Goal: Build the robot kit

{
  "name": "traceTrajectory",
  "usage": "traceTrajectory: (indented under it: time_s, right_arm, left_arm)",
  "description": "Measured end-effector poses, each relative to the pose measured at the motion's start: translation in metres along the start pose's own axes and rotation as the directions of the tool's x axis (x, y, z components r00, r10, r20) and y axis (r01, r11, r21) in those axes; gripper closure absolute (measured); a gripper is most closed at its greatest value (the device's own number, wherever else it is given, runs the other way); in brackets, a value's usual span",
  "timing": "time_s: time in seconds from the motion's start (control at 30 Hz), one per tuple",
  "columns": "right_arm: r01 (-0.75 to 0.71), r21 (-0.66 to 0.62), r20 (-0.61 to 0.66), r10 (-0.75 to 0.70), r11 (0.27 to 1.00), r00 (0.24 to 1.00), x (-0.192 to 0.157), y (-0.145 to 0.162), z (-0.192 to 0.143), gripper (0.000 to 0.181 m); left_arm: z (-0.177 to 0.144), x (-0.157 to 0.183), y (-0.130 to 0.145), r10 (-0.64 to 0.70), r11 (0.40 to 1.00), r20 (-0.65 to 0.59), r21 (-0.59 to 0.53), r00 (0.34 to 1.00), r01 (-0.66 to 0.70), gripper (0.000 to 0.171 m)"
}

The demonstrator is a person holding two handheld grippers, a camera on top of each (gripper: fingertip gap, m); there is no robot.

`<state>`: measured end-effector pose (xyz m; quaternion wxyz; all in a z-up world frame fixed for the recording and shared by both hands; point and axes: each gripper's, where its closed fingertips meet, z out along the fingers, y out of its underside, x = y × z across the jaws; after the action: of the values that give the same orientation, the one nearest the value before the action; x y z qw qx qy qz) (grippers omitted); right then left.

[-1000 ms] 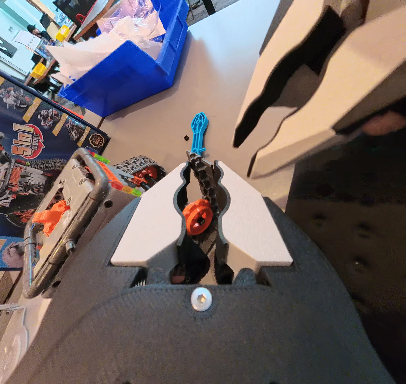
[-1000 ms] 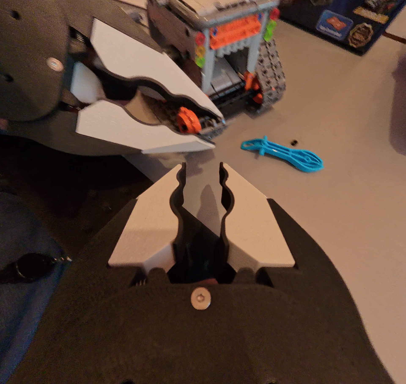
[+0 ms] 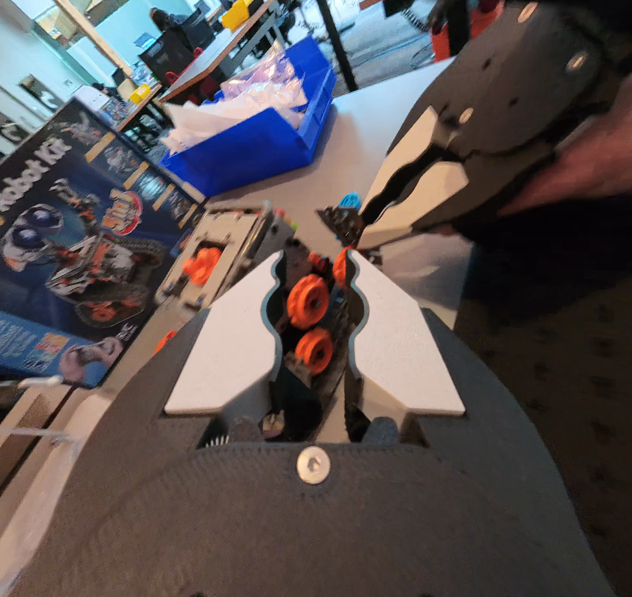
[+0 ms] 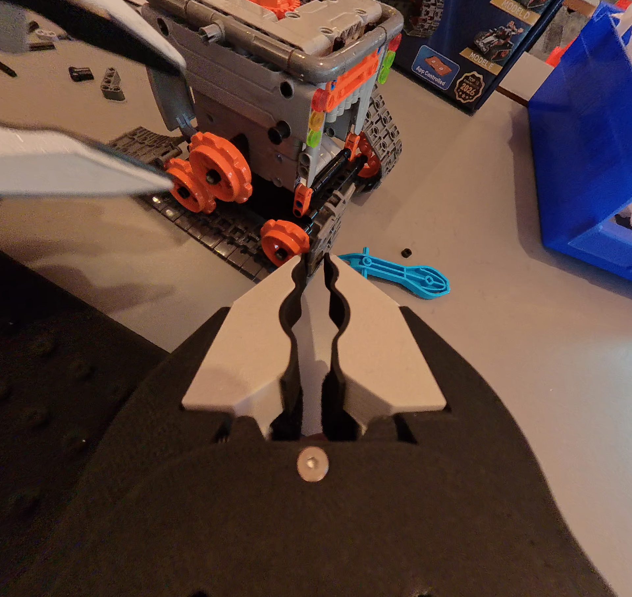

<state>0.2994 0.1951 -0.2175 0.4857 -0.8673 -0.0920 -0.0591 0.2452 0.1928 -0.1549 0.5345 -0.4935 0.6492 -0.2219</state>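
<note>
Now right gripper (image 4: 313, 258) seemingly on track (image 4: 323, 235).

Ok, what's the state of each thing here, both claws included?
Left claw, spread around the orange sprocket wheels; grip unclear.
Right claw, shut on the track, at its end.
Tracked model, upright, near track lying loose on the table.
Blue tool, lying flat, untouched.
Blue bin, full of plastic bags.
</note>
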Motion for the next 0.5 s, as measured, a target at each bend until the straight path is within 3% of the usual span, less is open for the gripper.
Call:
traceTrajectory:
  time_s: [0.17, 0.23, 0.3, 0.5]
  right_arm:
    - [0.063, 0.009, 0.000, -0.063, 0.998, 0.998, -0.004, -0.001, 0.000, 0.174]
    - [0.071, 0.013, -0.001, -0.071, 0.997, 0.997, -0.004, -0.002, 0.000, 0.174]
    - [0.056, 0.016, 0.012, -0.056, 0.998, 0.998, -0.003, -0.002, 0.000, 0.173]
    - [0.063, 0.009, 0.022, -0.064, 0.998, 0.998, -0.005, -0.001, 0.002, 0.173]
  left_arm:
    - [-0.028, -0.037, 0.045, 0.049, 0.990, 0.135, -0.139, 0.990, -0.030, 0.133]
    - [-0.031, -0.037, 0.079, -0.012, 0.961, 0.071, -0.276, 0.997, 0.032, 0.124]
    - [-0.034, -0.036, 0.101, -0.037, 0.945, 0.021, -0.325, 0.999, 0.041, 0.125]
    - [-0.022, -0.015, 0.121, 0.058, 0.918, -0.102, -0.387, 0.993, -0.093, 0.129]
